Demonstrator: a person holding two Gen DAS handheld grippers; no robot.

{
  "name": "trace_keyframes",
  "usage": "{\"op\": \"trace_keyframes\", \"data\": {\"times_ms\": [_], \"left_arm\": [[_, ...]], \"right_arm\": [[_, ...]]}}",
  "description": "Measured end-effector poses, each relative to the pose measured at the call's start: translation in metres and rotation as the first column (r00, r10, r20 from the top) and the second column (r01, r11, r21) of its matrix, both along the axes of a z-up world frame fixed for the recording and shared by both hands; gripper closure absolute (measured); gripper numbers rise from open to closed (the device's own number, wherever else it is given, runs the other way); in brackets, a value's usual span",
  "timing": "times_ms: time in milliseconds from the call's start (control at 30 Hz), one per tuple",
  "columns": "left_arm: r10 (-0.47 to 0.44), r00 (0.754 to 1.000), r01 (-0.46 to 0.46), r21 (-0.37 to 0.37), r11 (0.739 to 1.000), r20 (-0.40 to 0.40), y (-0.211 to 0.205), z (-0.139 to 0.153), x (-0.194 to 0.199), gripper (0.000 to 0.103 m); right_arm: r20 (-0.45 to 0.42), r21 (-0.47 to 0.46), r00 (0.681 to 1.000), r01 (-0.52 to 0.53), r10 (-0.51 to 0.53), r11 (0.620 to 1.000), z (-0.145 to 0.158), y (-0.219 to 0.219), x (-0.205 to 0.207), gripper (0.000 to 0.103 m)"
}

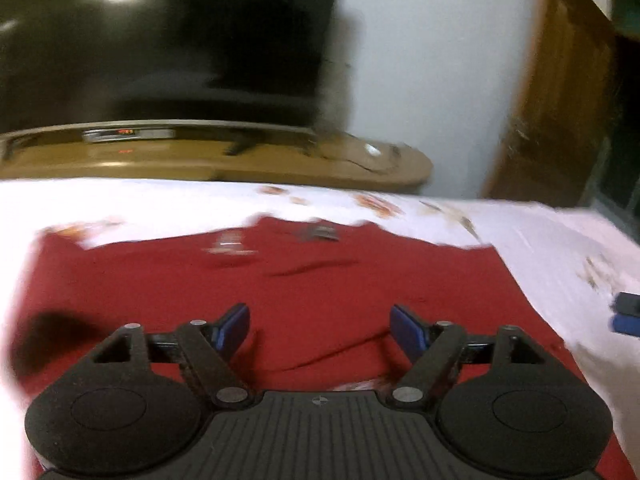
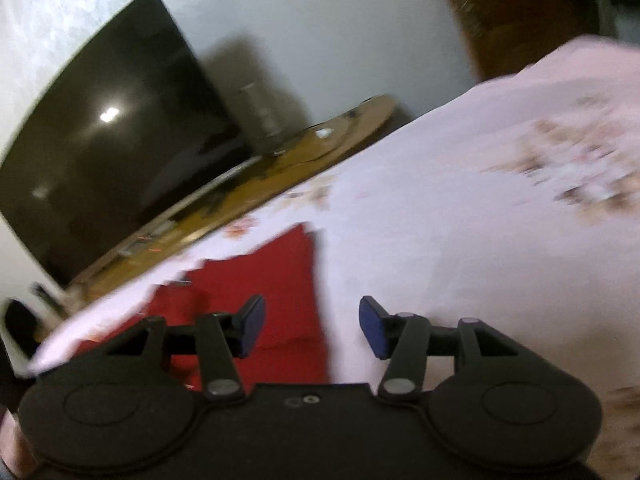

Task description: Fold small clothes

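A small red garment (image 1: 312, 292) lies spread flat on a white floral bedsheet (image 1: 160, 204). My left gripper (image 1: 320, 330) hovers just above its near part, jaws wide apart, nothing between the blue pads. In the right wrist view the red garment (image 2: 280, 280) shows its right edge, and my right gripper (image 2: 312, 326) stands open over that edge, its left pad above the red cloth and its right pad above bare sheet (image 2: 460, 220). Neither gripper holds any cloth. The right gripper's blue pads (image 1: 624, 316) peek in at the left wrist view's right edge.
Beyond the bed stands a wooden TV stand (image 1: 224, 160) with a large dark television (image 1: 168, 40) on it, against a white wall. A brown wooden door (image 1: 560, 100) is at the right. Both views are motion-blurred.
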State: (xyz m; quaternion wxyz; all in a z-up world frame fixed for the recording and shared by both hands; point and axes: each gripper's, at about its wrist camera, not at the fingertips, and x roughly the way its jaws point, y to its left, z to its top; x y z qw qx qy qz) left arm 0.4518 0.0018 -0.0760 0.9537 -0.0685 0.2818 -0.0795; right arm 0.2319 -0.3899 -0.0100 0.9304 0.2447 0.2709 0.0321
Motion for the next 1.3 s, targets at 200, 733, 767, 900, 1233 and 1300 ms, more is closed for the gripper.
{"op": "trace_keyframes", "data": {"times_ms": [200,733,767,900,1233,1300], "left_arm": [[0.283,0.957,-0.282,0.032,0.959,-0.064,0.104,-0.015,-0.045,0.026],[0.256,0.959,-0.245,0.103,0.964,-0.119,0.128,-0.045,-0.045,0.027],[0.249,0.962,-0.236,0.115,0.965,-0.114,0.126,-0.045,-0.045,0.031],[0.212,0.973,-0.2,0.127,0.972,-0.091,0.121,-0.039,-0.044,0.061],[0.166,0.978,-0.159,0.069,0.985,-0.123,0.123,-0.036,-0.028,0.09],[0.163,0.978,-0.154,0.075,0.985,-0.128,0.122,-0.036,-0.027,0.091]], "right_arm": [[-0.06,0.176,0.982,-0.167,0.18,0.97,-0.021,0.061,0.07,0.052],[-0.085,0.188,0.975,-0.186,0.205,0.964,-0.039,0.125,0.133,0.098],[-0.055,0.153,0.978,-0.189,0.2,0.97,-0.029,0.123,0.129,0.098],[0.0,0.052,0.983,-0.183,0.184,0.982,-0.007,0.106,0.119,0.098],[-0.044,-0.016,0.986,-0.164,0.163,0.986,-0.02,0.079,0.103,0.098],[-0.043,-0.025,0.987,-0.158,0.157,0.987,-0.022,0.078,0.102,0.098]]}}
